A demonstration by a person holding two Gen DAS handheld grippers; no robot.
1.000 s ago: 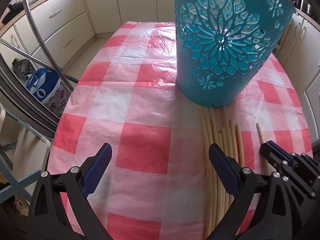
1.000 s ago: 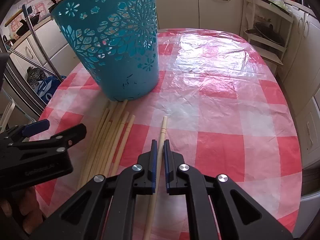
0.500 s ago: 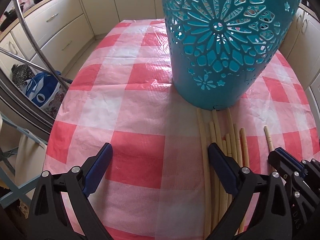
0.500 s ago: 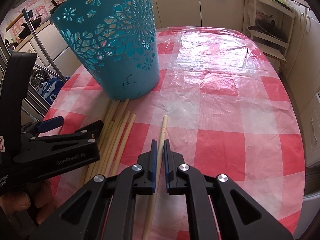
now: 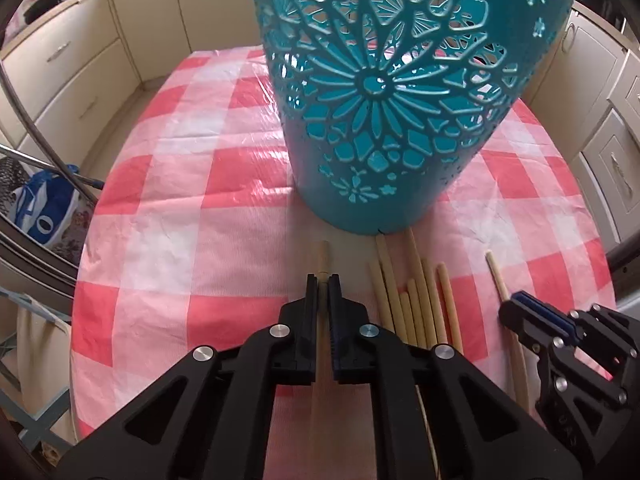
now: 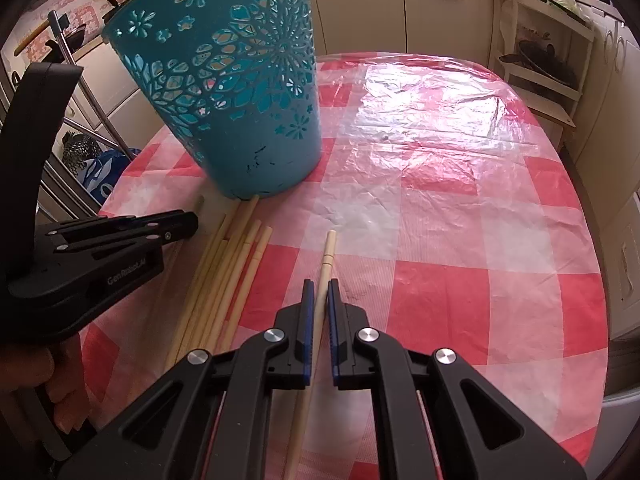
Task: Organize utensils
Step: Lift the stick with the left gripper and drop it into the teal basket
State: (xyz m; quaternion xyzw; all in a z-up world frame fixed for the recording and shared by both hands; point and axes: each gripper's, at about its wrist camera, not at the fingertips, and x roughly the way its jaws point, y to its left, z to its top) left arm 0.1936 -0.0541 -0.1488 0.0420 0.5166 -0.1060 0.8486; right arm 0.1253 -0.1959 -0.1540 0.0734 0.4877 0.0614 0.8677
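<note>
A teal cut-out basket stands on the red-and-white checked tablecloth; it also shows in the right wrist view. Several pale wooden chopsticks lie in a bundle in front of it, seen too in the right wrist view. My left gripper is shut on one chopstick, left of the bundle. My right gripper is shut on another chopstick, right of the bundle. The right gripper shows in the left wrist view, the left gripper in the right wrist view.
Cream kitchen cabinets surround the table. A blue bag and metal rack tubes lie past the left table edge. A white shelf rack stands at the far right. The tablecloth spreads right of the basket.
My left gripper has moved right towards the bundle and closed from wide open onto a chopstick. My right gripper has stayed shut on its chopstick.
</note>
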